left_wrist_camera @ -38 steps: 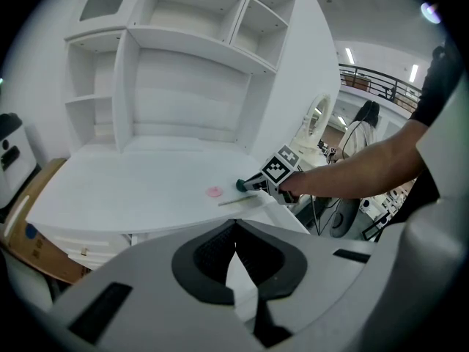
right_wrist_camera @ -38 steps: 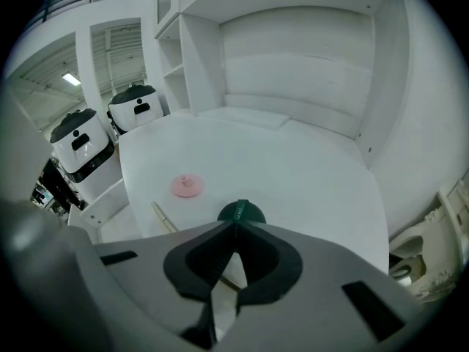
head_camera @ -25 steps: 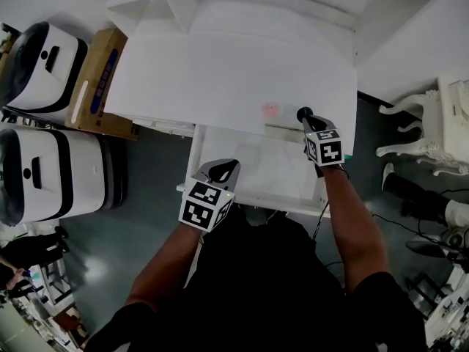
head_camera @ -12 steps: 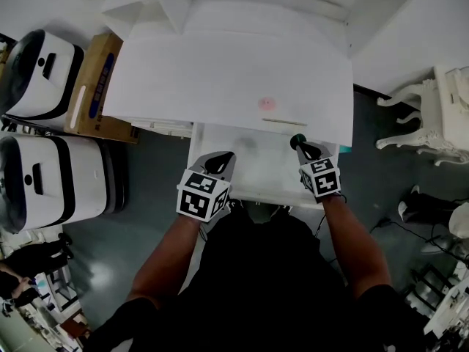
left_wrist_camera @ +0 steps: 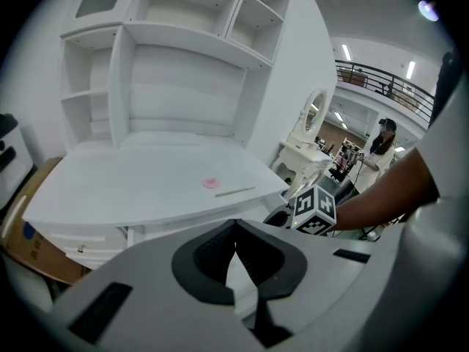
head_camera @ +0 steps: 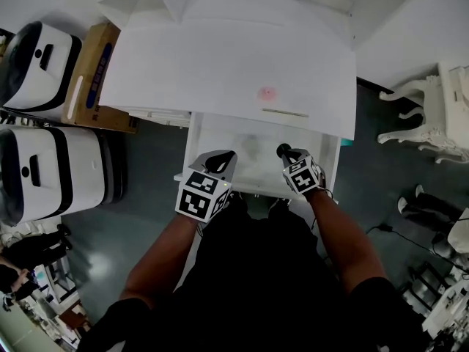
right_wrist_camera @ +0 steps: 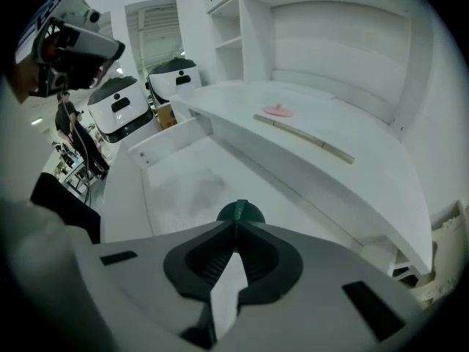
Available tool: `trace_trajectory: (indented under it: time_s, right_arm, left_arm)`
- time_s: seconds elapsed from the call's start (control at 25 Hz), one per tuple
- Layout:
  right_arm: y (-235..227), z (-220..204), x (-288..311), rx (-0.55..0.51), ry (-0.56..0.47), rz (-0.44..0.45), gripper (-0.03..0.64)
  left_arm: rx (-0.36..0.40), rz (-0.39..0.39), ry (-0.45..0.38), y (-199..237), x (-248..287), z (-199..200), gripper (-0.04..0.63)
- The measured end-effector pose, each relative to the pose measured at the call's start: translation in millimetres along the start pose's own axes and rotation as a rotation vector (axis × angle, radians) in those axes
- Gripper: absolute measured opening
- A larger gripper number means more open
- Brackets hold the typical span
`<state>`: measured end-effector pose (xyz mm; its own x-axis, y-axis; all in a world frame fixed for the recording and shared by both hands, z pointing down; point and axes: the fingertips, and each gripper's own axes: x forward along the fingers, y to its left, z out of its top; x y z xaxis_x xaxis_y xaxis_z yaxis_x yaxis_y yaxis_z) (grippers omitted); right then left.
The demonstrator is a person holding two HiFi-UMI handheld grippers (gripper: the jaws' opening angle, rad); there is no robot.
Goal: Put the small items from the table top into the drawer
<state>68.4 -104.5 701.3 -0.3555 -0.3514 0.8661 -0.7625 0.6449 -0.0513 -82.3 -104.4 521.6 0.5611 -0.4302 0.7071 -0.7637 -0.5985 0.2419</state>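
A white desk (head_camera: 220,64) has its drawer (head_camera: 220,134) pulled open below the front edge. On the top lie a small pink item (head_camera: 267,93) (left_wrist_camera: 211,183) (right_wrist_camera: 278,111) and a thin pale stick (head_camera: 286,112) (left_wrist_camera: 234,192) (right_wrist_camera: 304,138). My right gripper (head_camera: 281,151) (right_wrist_camera: 236,226) hangs over the drawer's right half, shut on a small dark green item (right_wrist_camera: 239,211). My left gripper (head_camera: 223,158) (left_wrist_camera: 234,227) is shut with nothing in it, above the drawer's front left part.
Two white robot bodies (head_camera: 37,57) (head_camera: 51,171) and a cardboard box (head_camera: 91,79) stand left of the desk. White carved furniture (head_camera: 440,116) is at the right. Shelves (left_wrist_camera: 183,64) rise at the desk's back.
My right gripper has come back from the desk's front edge beside the stick and moved left over the open drawer, still gripping the green item. The left gripper has hardly moved.
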Motion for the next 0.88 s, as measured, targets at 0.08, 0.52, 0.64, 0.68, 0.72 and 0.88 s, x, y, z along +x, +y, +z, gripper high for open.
trace_trajectory:
  time_s: [0.08,0.52,0.64,0.68,0.72,0.88]
  right_arm:
    - [2,-9,13,-0.014,0.036,0.006,0.035]
    - [-5,-44,56,0.018,0.140,-0.007,0.035]
    - [-6,-42,58,0.028,0.126,0.001,0.037]
    - [-6,-42,58,0.033,0.126,0.005,0.037]
    - [-5,-42,59,0.037,0.126,0.010,0.037]
    - [-3,-42,58,0.027,0.130,0.017,0.050]
  left_arm:
    - [-0.005,0.004,0.011,1,-1,-5,0.003]
    - [-0.022,0.026,0.051,3,-5,-19,0.003]
    - [-0.024,0.029,0.055,1,-6,-22,0.003]
    - [-0.023,0.029,0.056,0,-6,-23,0.003]
    - [-0.022,0.029,0.058,0,-7,-23,0.003]
    - [-0.020,0.027,0.055,-2,-6,-23,0.003]
